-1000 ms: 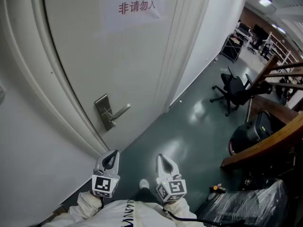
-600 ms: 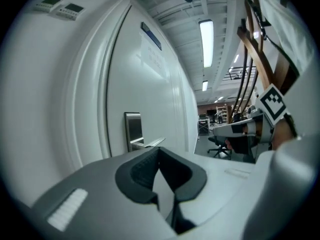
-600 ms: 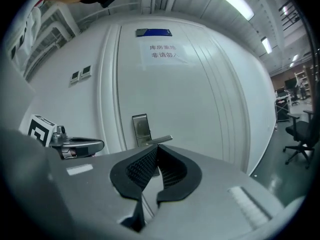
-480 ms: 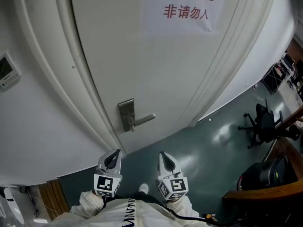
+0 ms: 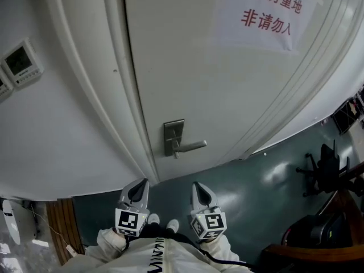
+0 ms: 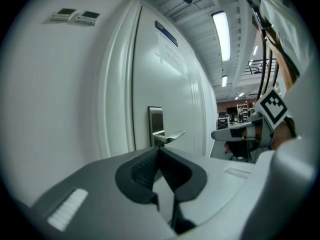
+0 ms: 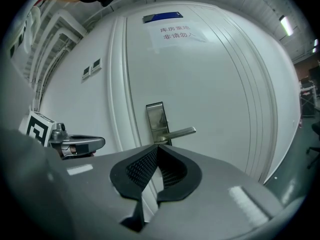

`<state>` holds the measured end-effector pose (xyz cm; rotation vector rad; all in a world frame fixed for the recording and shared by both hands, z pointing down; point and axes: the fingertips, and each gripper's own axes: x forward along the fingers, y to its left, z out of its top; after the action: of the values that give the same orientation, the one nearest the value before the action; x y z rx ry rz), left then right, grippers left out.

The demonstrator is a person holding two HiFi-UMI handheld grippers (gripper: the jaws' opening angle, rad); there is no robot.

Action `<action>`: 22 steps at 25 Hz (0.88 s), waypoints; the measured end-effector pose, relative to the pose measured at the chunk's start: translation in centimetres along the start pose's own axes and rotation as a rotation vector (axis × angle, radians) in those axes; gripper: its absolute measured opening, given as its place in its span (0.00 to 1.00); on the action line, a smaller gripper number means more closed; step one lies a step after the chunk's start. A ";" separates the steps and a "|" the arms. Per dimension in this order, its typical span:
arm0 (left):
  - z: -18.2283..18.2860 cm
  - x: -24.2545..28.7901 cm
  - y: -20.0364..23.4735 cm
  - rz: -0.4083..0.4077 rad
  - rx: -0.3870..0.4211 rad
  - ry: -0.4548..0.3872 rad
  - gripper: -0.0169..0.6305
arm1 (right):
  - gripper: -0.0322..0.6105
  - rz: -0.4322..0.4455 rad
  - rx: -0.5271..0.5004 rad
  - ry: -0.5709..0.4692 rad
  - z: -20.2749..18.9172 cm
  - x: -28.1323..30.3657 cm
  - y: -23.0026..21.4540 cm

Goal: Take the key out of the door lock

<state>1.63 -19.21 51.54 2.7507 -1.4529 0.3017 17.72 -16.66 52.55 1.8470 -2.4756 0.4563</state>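
Note:
A steel lock plate [image 5: 173,136] with a lever handle [image 5: 191,147] sits on the white door [image 5: 187,67], ahead of both grippers. No key can be made out at this distance. My left gripper [image 5: 140,183] and right gripper [image 5: 196,185] are side by side low in the head view, both shut and empty, well short of the door. In the left gripper view the lock plate [image 6: 155,118] stands just above the closed tips of the left gripper [image 6: 159,149]. In the right gripper view the handle [image 7: 176,133] shows right over the right gripper [image 7: 157,147].
A paper notice [image 5: 267,13] with red characters hangs high on the door. Wall control panels [image 5: 20,61] are left of the door frame. An office chair [image 5: 324,172] stands on the dark green floor at the right, with dark equipment at the bottom right corner.
The view has swung left, so the door and lock now sit in the middle and the chairs and office area have slid off right. Both grippers turned with it and stayed shut.

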 end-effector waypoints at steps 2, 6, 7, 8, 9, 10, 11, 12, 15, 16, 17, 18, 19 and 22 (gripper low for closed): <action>-0.2 0.0 0.5 0.005 -0.005 -0.002 0.02 | 0.05 0.004 -0.002 0.008 -0.2 0.5 0.4; 0.0 -0.1 1.8 0.005 -0.003 -0.017 0.02 | 0.05 -0.005 -0.018 0.017 0.0 1.5 1.1; 0.0 -0.1 2.4 0.010 -0.003 -0.020 0.02 | 0.05 -0.007 -0.023 0.018 0.2 1.8 1.3; 0.1 -0.2 3.0 0.015 -0.003 -0.023 0.02 | 0.05 -0.009 -0.027 0.017 0.5 2.0 1.5; 0.3 -0.2 3.6 0.021 -0.004 -0.026 0.02 | 0.05 -0.011 -0.032 0.016 0.7 2.2 1.7; 0.4 -0.2 4.2 0.026 -0.004 -0.030 0.02 | 0.05 -0.012 -0.036 0.016 0.9 2.5 1.9; 0.5 -0.2 4.8 0.031 -0.004 -0.033 0.02 | 0.05 -0.011 -0.040 0.016 1.0 2.8 2.1; 0.7 -0.1 5.2 0.035 -0.005 -0.036 0.02 | 0.05 -0.009 -0.043 0.017 1.2 3.1 2.3; 0.7 0.2 5.5 0.032 -0.015 -0.040 0.02 | 0.05 -0.003 -0.052 0.014 1.5 4.0 2.7; 0.7 0.3 5.4 0.028 -0.016 -0.039 0.02 | 0.05 -0.001 -0.052 0.013 1.5 4.3 2.8; 0.6 0.5 5.2 0.022 -0.015 -0.036 0.02 | 0.05 0.001 -0.050 0.013 1.6 4.4 2.8; 0.5 0.7 4.9 0.016 -0.014 -0.033 0.02 | 0.05 0.003 -0.046 0.015 1.5 4.5 2.8; 0.5 0.9 4.7 0.009 -0.011 -0.031 0.02 | 0.05 0.004 -0.039 0.017 1.4 4.6 2.7; 0.8 1.4 4.2 -0.008 -0.002 -0.034 0.02 | 0.05 0.014 0.044 0.012 0.8 4.9 2.1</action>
<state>-0.91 -22.77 50.72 2.7728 -1.4478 0.2549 14.42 -20.92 52.27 1.8379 -2.4919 0.5249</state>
